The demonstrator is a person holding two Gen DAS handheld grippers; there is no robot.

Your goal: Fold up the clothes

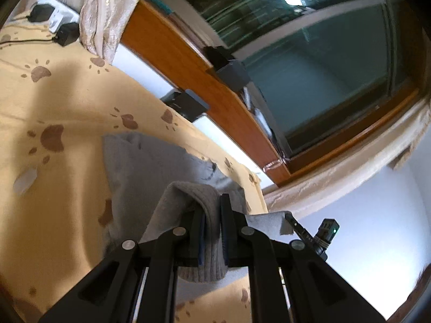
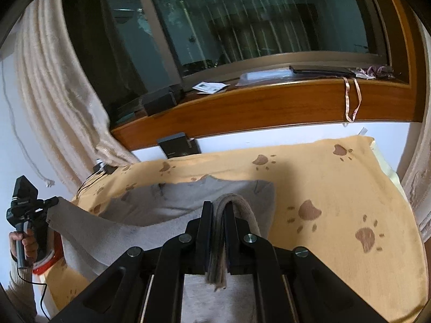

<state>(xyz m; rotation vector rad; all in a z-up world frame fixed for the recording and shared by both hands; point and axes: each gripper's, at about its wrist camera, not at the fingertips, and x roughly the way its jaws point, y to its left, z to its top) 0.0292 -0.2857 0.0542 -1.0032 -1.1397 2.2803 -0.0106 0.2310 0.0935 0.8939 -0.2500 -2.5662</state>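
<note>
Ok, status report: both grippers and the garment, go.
Left gripper shut on grey sweater. Right gripper shut on a bunched fold of it. Sweater partly lifted, rest lying on paw-print bedspread. Nothing in the way.

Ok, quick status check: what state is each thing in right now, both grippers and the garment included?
left gripper: shut on the grey garment's ribbed edge.
right gripper: shut on a bunched fold of the garment.
grey garment: partly lifted, far part lying on the sheet.
paw-print sheet: spread flat under the garment.
curtain: drawn aside.
window: dark glass; open or shut unclear.
</note>
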